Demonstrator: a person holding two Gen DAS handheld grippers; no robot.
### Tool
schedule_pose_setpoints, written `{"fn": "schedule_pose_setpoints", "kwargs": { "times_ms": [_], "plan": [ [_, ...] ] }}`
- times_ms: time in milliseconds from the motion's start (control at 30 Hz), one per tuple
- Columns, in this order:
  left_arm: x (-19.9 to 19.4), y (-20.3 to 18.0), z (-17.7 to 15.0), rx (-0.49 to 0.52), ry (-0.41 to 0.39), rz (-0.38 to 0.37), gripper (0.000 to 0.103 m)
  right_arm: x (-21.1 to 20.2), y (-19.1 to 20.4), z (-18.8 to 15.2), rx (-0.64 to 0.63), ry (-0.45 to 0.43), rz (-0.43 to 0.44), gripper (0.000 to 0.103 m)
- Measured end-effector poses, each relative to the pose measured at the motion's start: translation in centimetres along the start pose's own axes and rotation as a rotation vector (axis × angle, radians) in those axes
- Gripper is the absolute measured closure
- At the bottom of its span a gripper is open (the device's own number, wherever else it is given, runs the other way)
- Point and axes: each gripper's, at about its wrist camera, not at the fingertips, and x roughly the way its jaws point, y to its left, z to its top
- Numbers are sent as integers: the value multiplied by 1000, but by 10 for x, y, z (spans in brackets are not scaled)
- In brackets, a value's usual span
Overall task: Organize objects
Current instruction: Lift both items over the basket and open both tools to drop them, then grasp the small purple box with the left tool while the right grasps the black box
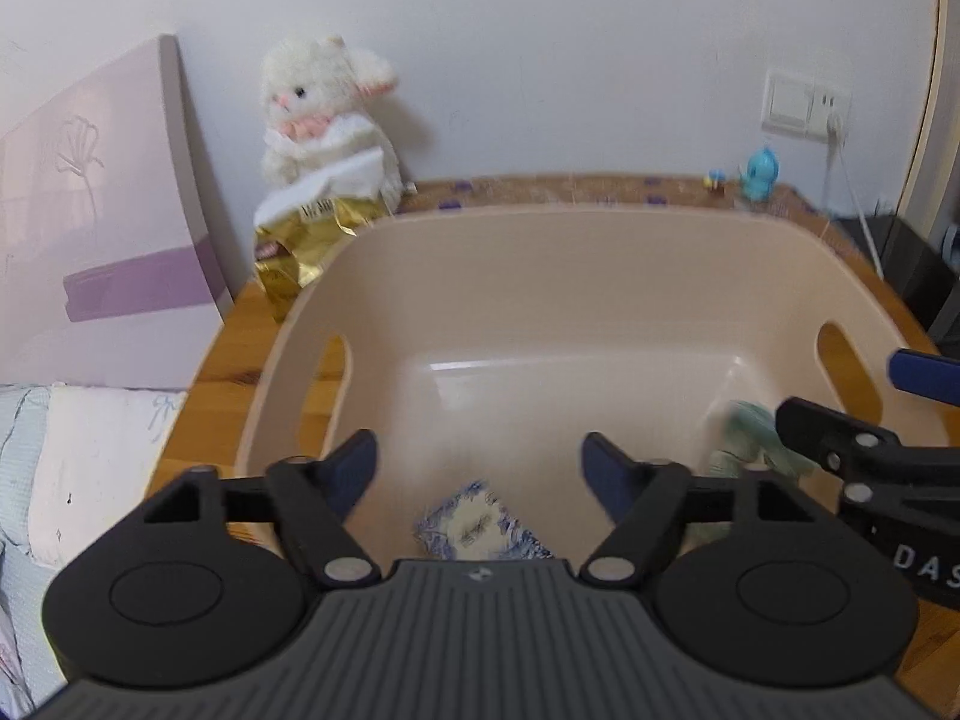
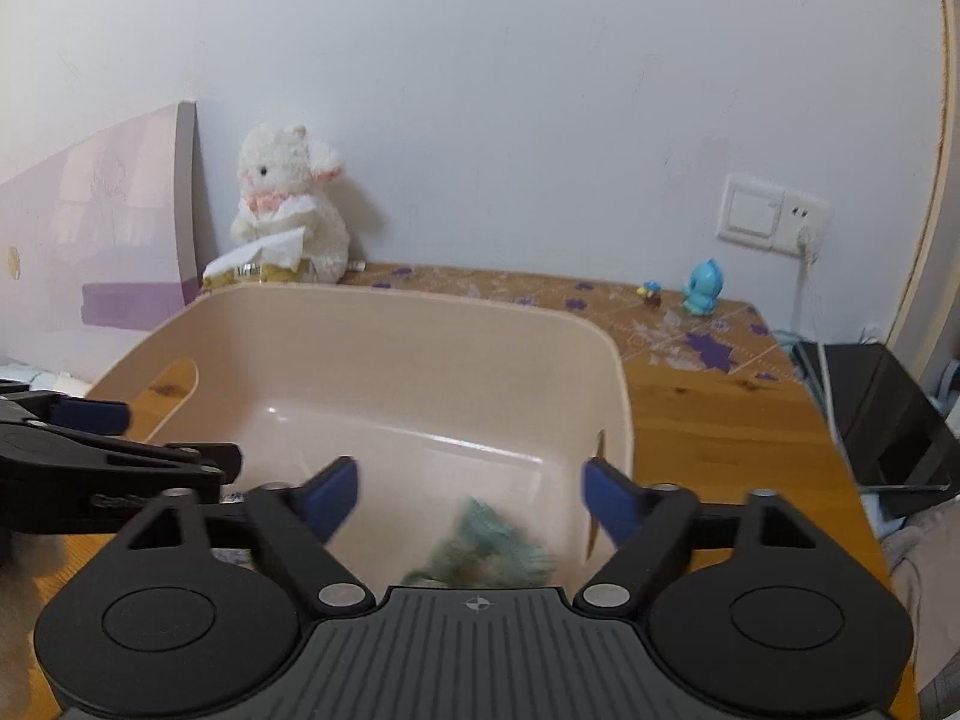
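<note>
Beige plastic bin (image 1: 540,276), two items in, under both spread grippers.
Blue-patterned packet (image 1: 480,525) below left gripper (image 1: 480,468), teal bundle (image 2: 480,552) below right gripper (image 2: 468,495); jaws apart, empty. Risk: near-touching tools colliding, nudging bin.

- A plain white wall (image 2: 510,90) fills the background, evenly lit.
- A wooden counter (image 2: 708,414) stands against it, with a purple-flowered mat (image 2: 600,300) at the back.
- A white switch and socket plate (image 2: 771,213) sits on the wall, a cable plugged in.
- A lilac headboard panel (image 1: 90,210) leans at the left, above pale bedding (image 1: 72,468).
</note>
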Motion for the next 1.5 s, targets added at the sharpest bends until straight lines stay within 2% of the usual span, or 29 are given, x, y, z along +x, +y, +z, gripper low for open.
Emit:
{"fn": "schedule_pose_setpoints", "kwargs": {
  "times_ms": [100, 200, 367, 467, 667, 800, 1067, 1267, 1500],
  "plan": [
    [-14, 6, -2, 6, -26, -8, 18, -13, -1, 0, 0, -17, -1, 0],
    [-26, 14, -7, 11, -40, 6, 17, -23, -1, -5, 3, -19, 0, 0],
    [-47, 28, -21, -1, -56, -11, 17, -41, 3, -19, 20, -26, 9, 0],
    [-59, 35, -34, 11, -79, -4, 12, -47, 8, -31, 10, -24, 1, 0],
    [-65, 54, -58, 11, -62, -8, 11, -48, 16, -56, 6, 7, 1, 0],
    [-60, 64, -76, 28, -35, 13, 11, -40, 22, -75, 11, 49, 4, 0],
    [-35, 88, -106, 1, 47, 29, 11, -20, 37, -103, -9, 138, -3, 0],
    [-22, 86, -117, -3, 74, -9, 11, -9, 46, -115, -10, 188, 3, 0],
    [-6, 82, -123, 7, 98, -3, 11, 5, 53, -121, -3, 215, 2, 0]
  ]
}}
